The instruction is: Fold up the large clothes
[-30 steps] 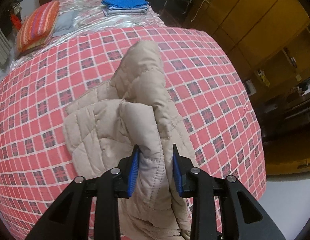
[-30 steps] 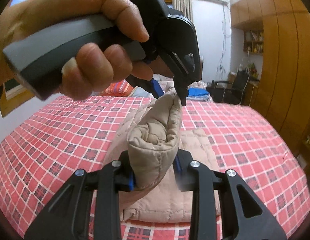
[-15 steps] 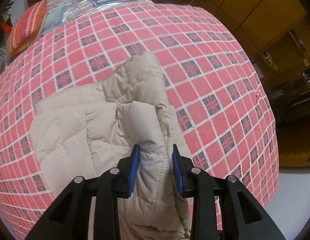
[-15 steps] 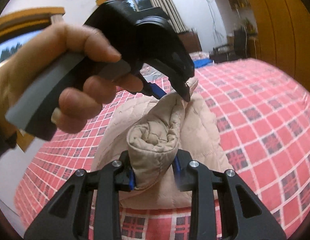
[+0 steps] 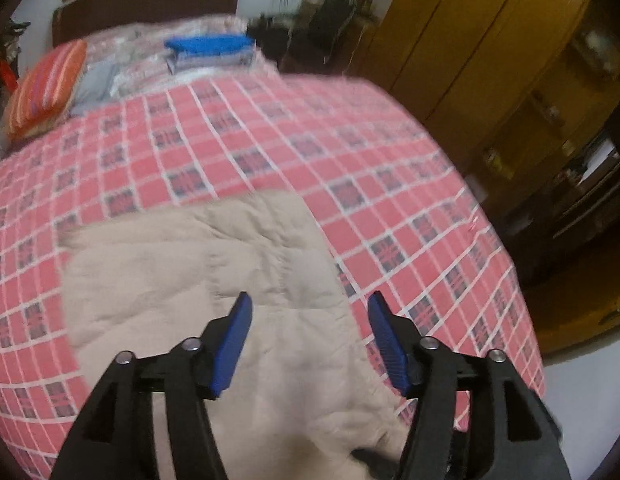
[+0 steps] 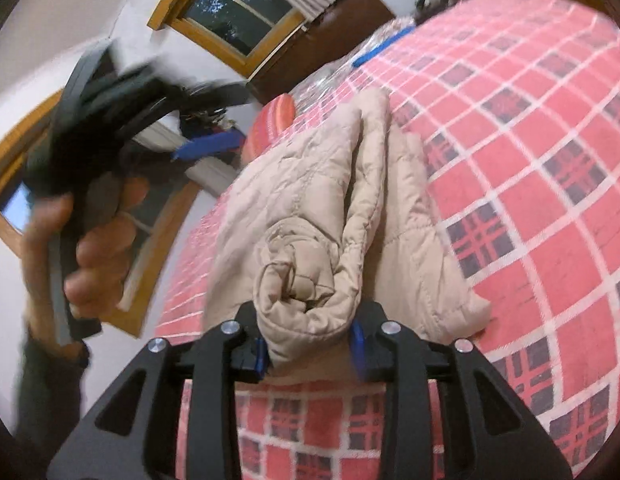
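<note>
Left hand-held gripper (image 5: 310, 340): blue pads spread wide, holding nothing, poised above the beige quilted jacket (image 5: 198, 280), which lies flattened on the red checked bed (image 5: 389, 168) near its foot edge. Right hand-held gripper (image 6: 310, 354): pinching a rolled, bunched part of the jacket; its pads are mostly hidden by fabric. The hand (image 6: 86, 248) carrying the left tool appears motion-blurred. A striped pillow (image 5: 46, 88) and folded blue clothes (image 5: 210, 46) lie at the head end.
</note>
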